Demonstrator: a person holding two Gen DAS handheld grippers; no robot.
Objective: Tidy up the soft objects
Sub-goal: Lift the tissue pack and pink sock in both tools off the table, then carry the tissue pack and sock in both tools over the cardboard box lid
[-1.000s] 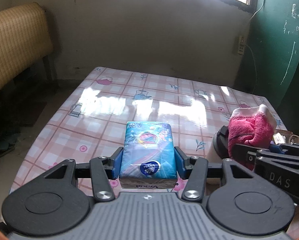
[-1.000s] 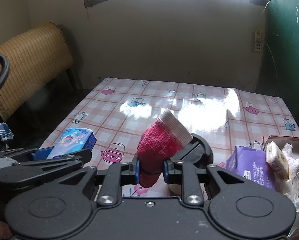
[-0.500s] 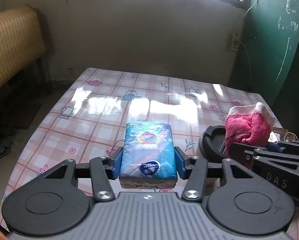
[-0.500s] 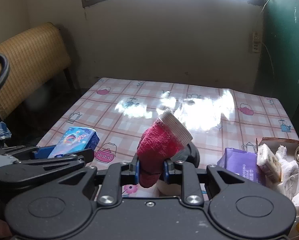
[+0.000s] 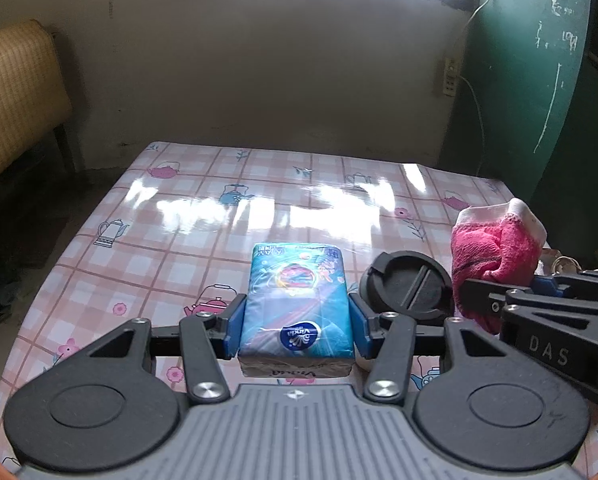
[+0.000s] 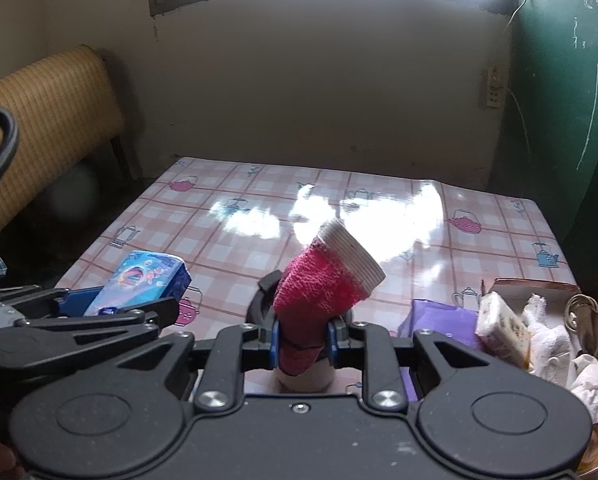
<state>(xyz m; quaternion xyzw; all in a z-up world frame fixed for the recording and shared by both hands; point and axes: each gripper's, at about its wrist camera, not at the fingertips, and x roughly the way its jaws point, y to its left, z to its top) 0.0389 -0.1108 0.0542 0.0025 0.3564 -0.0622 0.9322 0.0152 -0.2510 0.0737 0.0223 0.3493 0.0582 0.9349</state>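
My left gripper (image 5: 297, 330) is shut on a blue tissue pack (image 5: 297, 300), held lengthways between the blue pads above the table. The same tissue pack (image 6: 143, 280) shows at the left of the right wrist view. My right gripper (image 6: 301, 340) is shut on a pink sock with a white ribbed cuff (image 6: 327, 284), cuff pointing up and away. That pink sock (image 5: 495, 244) appears at the right of the left wrist view, beside the left gripper.
A table with a pink checked teapot cloth (image 5: 227, 216) lies below both grippers. A black round lid (image 5: 407, 282) sits on a white container between them. A purple pack (image 6: 435, 316) and a brown box of tissues and white cloths (image 6: 539, 316) stand at the right.
Both grippers have shifted over the table with their loads; the table's far edge sits lower in view and the black lid has come further into the left wrist view. Grips unchanged.
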